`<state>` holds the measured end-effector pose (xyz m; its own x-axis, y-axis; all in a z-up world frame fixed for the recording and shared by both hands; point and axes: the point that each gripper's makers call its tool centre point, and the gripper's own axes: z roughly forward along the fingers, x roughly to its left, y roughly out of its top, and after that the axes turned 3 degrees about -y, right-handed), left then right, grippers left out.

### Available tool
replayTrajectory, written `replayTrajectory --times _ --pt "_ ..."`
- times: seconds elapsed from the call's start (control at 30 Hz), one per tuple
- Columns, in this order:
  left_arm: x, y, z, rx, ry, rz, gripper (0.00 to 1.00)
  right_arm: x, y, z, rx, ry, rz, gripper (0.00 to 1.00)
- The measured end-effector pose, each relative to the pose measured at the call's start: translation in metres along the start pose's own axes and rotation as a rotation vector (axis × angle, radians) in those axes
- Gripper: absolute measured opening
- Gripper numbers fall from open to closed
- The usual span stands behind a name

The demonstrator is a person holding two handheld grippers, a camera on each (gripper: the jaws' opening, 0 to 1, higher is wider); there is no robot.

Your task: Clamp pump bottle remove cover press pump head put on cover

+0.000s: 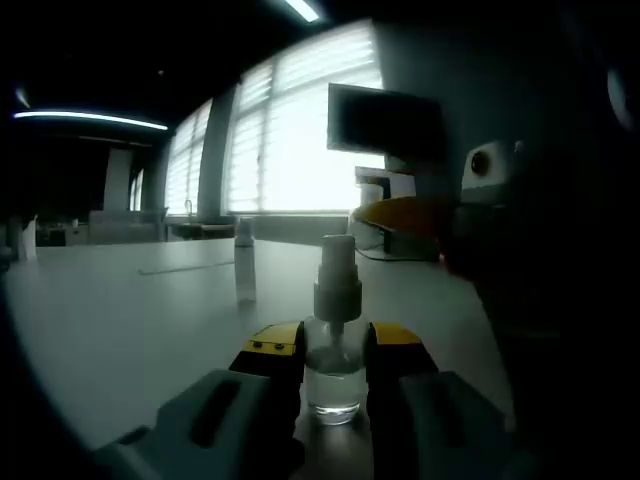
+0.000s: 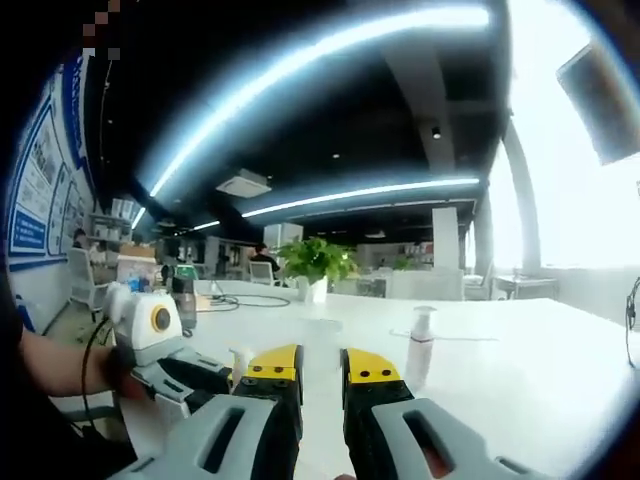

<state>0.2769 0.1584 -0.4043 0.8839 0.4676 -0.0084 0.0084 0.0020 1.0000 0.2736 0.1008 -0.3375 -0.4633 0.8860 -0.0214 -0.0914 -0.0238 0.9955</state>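
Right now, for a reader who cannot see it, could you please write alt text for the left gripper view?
A small clear pump bottle, its pump head uncovered, stands on a white table, clamped between the yellow-tipped jaws of the left gripper. Its clear cover stands upright on the table farther back, to the left, before bright blinded windows.

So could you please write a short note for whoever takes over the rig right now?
Left tool: shut on the pump bottle, held upright on the white table, jaws on the clear body.
Right tool: open, nothing between the jaws, hovering over the table.
Cover: a clear cap that seems to be the cover stands upright on the table beyond the bottle, apart from it; it also appears in the right gripper view.
Done: bottle clamped; pump head is bare, so the cover looks removed.
Left: can't tell if the pump has been pressed; then put the cover back on.
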Motion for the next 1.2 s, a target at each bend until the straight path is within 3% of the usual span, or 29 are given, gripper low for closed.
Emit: replayTrajectory --times 0.37,0.9,1.2 --pt "-0.001 0.0 0.0 0.0 0.001 0.001 0.15 -0.022 -0.012 -0.012 0.016 -0.051 0.012 0.1" --pt "-0.003 0.001 0.001 0.001 0.003 0.001 0.15 -0.026 -0.02 -0.016 0.03 -0.07 0.01 0.1" --pt "-0.005 0.001 0.001 0.001 0.003 0.0 0.15 -0.034 -0.042 -0.015 0.083 -0.089 0.033 0.1"
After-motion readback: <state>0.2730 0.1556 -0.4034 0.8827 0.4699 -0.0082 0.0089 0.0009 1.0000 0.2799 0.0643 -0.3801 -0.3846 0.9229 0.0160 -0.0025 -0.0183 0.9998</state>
